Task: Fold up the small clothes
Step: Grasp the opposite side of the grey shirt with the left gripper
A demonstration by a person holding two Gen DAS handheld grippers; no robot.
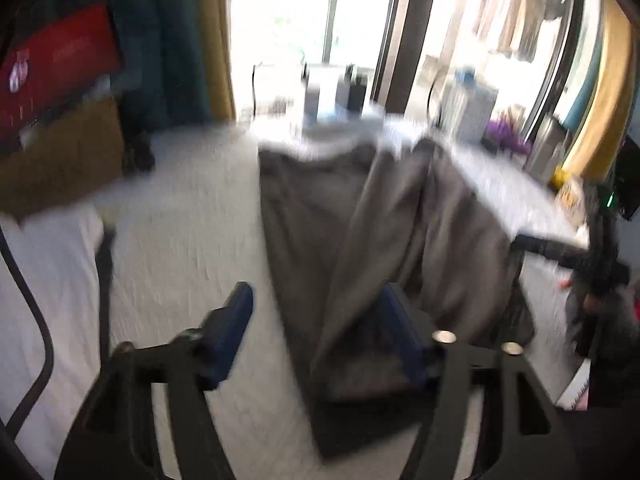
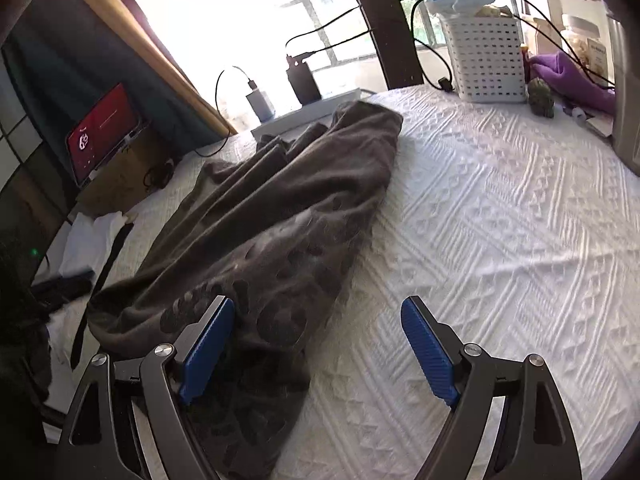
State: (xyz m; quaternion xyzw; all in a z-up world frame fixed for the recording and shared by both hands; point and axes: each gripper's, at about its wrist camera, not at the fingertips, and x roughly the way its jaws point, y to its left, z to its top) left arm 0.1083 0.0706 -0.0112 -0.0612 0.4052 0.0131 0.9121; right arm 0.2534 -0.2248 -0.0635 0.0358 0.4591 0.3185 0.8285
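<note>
A dark grey garment [image 2: 272, 216] with a faint round pattern lies crumpled in a long heap on the white textured bedcover [image 2: 500, 220]. My right gripper [image 2: 320, 344] hovers open over its near end, the left blue pad above the cloth and the right pad above bare cover. The left wrist view is blurred by motion. In it the same garment [image 1: 320, 208] stretches away in long folds. My left gripper [image 1: 316, 316] is open, with a fold of the cloth lying loose between its fingers and hiding part of the right one.
A white basket [image 2: 486, 60], a purple cloth [image 2: 572, 76] and cabled chargers stand along the window side. A red-screened laptop [image 2: 104, 132] sits on a cardboard box [image 2: 124, 176] at the left. A white folded garment [image 2: 92, 240] and a black strap [image 2: 104, 264] lie beside the grey one.
</note>
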